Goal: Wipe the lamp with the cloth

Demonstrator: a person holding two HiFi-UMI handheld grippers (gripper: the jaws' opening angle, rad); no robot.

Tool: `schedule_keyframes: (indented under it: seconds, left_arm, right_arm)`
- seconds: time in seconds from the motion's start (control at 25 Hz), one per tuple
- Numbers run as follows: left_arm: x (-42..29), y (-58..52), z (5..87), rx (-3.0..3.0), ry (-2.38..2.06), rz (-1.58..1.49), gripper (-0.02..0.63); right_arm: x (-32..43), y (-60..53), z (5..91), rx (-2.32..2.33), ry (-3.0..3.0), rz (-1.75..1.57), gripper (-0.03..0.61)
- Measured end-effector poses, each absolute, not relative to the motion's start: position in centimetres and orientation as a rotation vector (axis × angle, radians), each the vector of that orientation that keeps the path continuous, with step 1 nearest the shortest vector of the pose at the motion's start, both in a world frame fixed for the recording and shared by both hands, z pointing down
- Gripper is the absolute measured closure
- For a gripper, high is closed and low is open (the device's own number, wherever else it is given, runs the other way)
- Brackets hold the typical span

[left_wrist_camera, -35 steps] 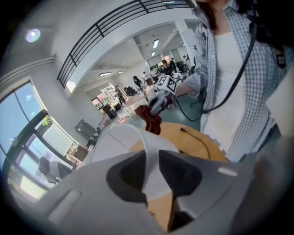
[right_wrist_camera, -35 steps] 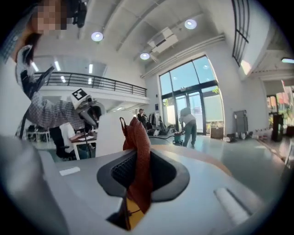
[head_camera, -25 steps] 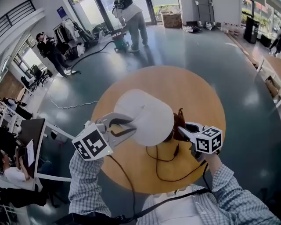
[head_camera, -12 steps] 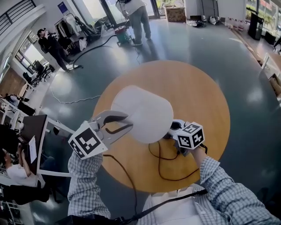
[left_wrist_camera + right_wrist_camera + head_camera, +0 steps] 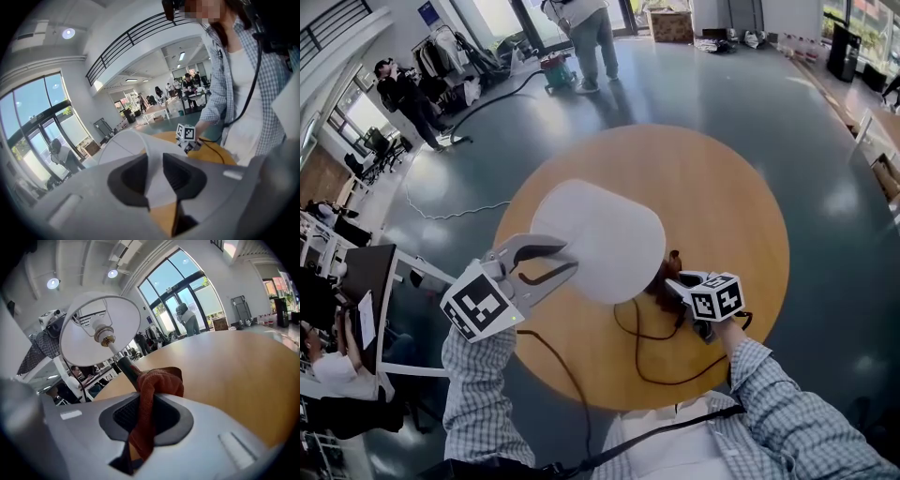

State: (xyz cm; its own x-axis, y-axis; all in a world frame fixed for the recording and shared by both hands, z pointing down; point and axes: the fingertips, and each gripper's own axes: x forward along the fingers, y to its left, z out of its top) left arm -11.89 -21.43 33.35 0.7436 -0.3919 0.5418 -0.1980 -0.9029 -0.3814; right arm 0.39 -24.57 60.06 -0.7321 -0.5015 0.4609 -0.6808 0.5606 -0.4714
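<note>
**One lamp, one cloth, two claws, both gripping**

I count one lamp (image 5: 598, 239) on one round wooden table (image 5: 727, 197), one cloth (image 5: 157, 380) and two claws. The left claw (image 5: 570, 257) is closed on the rim of the white shade (image 5: 124, 145). In the left gripper view the thin shade wall runs straight between the two pads and fills the gap. The right claw (image 5: 677, 284) is clamped on the red-brown cloth. The cloth is bunched between the jaws and spills over their far end, low beside the lamp under the shade's right edge. In the right gripper view the top of the bunch overlaps the dark stem (image 5: 123, 363). I cannot tell whether it presses on the stem or only sits in front of it.

Each claw carries one marker cube (image 5: 717, 296), so two in all. One black cable (image 5: 652, 375) loops across the table on the near side.

From the head view the shade covers the stem and everything below it. From the right gripper view I look up into the shade and see one brass socket (image 5: 105, 338) and a thin wire frame. The lower stem is hidden behind the cloth, and I cannot see the base.

Three people show in the background of the head view. A standing person (image 5: 586, 33) is at the top with the head cut off by the frame. A second person (image 5: 403, 94) stands at upper left. A seated person (image 5: 323, 361) at the lower left edge is partly cut off.
</note>
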Motion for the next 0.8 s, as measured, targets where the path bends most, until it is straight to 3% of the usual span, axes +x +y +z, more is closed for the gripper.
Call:
schedule_keyframes:
  seconds: [0.6,0.8]
  left_arm:
    - [-11.8,-21.4,33.1,-2.641,0.453,-0.915,0.515]
    - [-11.5,-21.4,33.2,-2.643,0.457,-0.909,0.515]
  right_arm:
    - [-5.8,-25.5,48.4,0.872,-2.931,0.835,0.512]
    - [-6.0,-25.4,49.0,0.866,-2.907,0.830,0.512]
